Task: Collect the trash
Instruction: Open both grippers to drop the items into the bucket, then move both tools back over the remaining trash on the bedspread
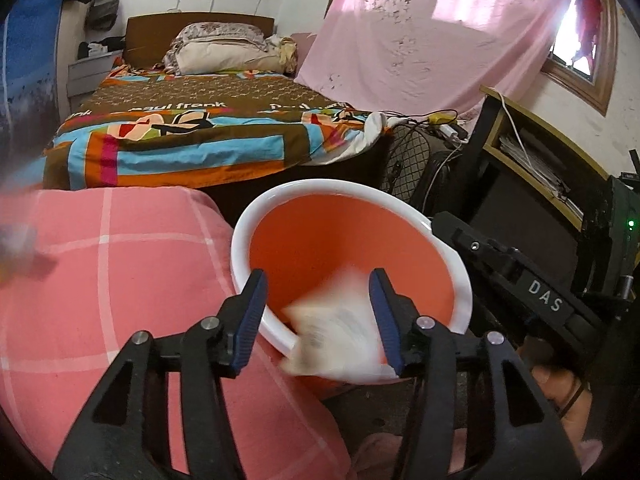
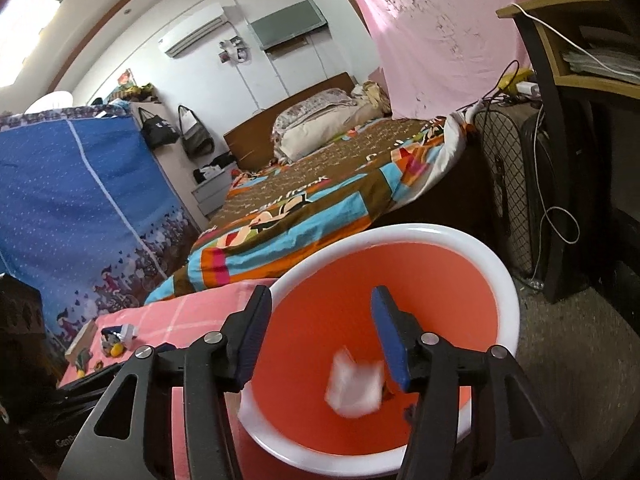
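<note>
overhead, both grippers gape above orange bin.

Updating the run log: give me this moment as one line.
left gripper: open | right gripper: open | white wad: blurred, inside orange bin | more litter: on pink cloth
</note>
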A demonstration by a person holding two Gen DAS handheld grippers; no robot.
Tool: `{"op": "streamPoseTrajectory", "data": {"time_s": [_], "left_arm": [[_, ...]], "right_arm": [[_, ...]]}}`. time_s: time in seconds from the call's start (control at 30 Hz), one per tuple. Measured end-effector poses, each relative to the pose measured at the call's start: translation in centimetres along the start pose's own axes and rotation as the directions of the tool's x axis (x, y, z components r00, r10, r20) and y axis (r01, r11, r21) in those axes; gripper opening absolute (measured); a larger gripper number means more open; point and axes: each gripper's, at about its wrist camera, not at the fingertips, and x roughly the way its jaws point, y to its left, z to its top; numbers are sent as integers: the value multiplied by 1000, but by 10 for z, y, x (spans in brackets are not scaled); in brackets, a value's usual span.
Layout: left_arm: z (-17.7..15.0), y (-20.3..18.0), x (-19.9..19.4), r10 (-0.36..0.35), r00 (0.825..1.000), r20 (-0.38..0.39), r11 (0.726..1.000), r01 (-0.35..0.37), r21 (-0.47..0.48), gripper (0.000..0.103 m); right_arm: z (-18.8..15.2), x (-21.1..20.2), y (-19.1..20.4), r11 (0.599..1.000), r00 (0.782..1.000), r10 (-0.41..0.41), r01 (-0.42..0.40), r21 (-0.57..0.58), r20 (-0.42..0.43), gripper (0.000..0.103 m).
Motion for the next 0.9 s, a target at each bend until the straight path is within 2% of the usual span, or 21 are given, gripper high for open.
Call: {"op": "streamPoseTrajectory", "data": {"time_s": [0.13,0.3,0.47,0.6,0.63,0.73,0.77,0.8,0.9], "left_arm": [[0,4,-4,6,1000,21,1000,-6,-21,60],[1,15,-18,33,996,83,998,-29,-56,69],[3,26,-41,92,979,181,994,-79,-78,80],[5,39,-67,160,947,278,986,-138,-99,89],[5,43,-73,175,938,298,983,-149,-106,90],[3,56,-90,228,907,353,972,-191,-137,103],[2,59,-94,246,897,367,968,-204,-148,103],[-1,65,-102,272,878,393,960,-222,-169,103],[-6,78,-117,308,857,414,949,-246,-197,103]], "right_arm": [[0,-1,-1,1000,1000,-4,4,7,0,58],[1,-6,7,1000,999,-2,2,-16,34,66],[4,-15,22,997,994,15,-7,-70,107,78],[5,-25,40,993,981,41,-18,-120,188,85],[6,-27,44,991,977,46,-19,-130,209,89],[5,-33,56,988,960,62,-19,-155,273,103],[5,-34,61,987,953,69,-21,-162,295,103],[5,-35,65,985,948,80,-28,-170,308,103],[3,-35,78,979,936,121,-57,-198,329,103]]}}
